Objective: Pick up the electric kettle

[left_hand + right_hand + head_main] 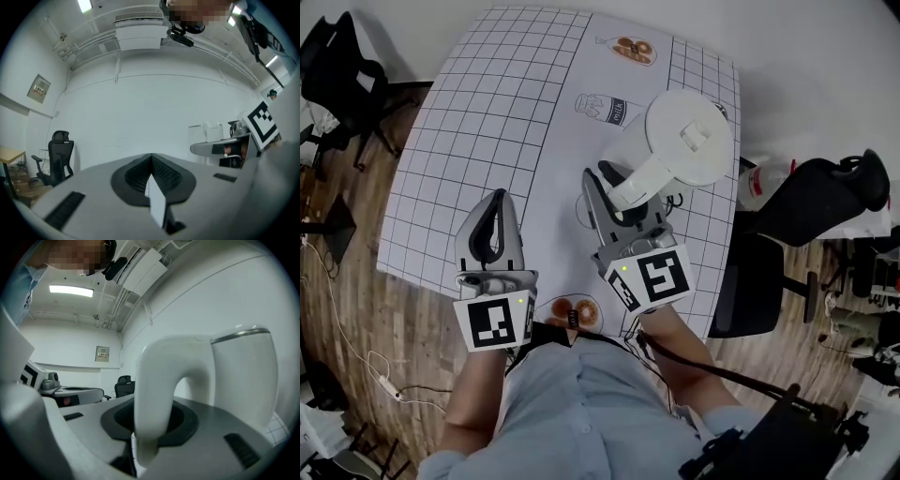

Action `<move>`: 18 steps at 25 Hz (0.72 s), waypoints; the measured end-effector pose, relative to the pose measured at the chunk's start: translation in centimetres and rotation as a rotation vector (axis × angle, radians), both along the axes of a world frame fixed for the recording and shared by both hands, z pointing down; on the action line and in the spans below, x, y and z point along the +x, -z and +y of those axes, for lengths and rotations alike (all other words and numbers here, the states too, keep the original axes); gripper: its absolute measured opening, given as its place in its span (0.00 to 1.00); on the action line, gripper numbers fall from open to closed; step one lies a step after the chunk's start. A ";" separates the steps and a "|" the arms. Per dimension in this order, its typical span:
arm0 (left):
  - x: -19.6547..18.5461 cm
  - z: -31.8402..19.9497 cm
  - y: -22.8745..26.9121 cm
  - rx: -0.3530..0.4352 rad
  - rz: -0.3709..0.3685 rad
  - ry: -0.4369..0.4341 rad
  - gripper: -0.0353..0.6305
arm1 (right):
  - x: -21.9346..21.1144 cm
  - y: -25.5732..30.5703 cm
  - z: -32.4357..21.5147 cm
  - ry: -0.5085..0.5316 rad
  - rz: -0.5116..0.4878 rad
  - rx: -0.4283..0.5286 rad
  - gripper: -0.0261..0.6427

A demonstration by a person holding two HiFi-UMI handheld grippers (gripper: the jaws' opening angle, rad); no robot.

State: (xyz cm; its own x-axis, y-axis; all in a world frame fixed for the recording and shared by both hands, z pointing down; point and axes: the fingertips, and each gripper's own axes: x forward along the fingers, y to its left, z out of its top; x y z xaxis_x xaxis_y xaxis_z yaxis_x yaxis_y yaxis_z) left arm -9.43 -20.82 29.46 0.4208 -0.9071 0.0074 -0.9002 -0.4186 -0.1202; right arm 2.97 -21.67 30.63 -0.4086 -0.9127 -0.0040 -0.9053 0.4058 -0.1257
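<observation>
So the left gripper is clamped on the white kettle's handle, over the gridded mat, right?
Not quite. It is the right gripper, not the left, that is clamped on the white kettle's handle, over the gridded mat. The right gripper view shows the handle between its jaws. The left gripper is shut on nothing.
</observation>
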 end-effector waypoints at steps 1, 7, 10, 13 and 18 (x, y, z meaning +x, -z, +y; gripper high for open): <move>0.1 0.5 0.3 0.003 -0.001 0.005 0.05 | -0.1 0.6 0.4 0.007 0.009 0.009 0.16; 1.9 1.9 2.6 0.026 0.027 0.038 0.05 | 0.7 3.9 1.3 0.062 0.037 0.046 0.16; 3.6 1.5 3.4 0.007 0.045 0.067 0.05 | 1.4 4.1 0.2 0.108 0.054 0.046 0.16; 4.5 2.2 4.0 -0.002 0.037 0.102 0.05 | 1.6 4.1 0.2 0.173 0.055 0.027 0.16; 2.3 4.6 3.6 0.013 0.062 0.144 0.05 | -2.3 3.1 1.7 0.240 0.050 0.033 0.16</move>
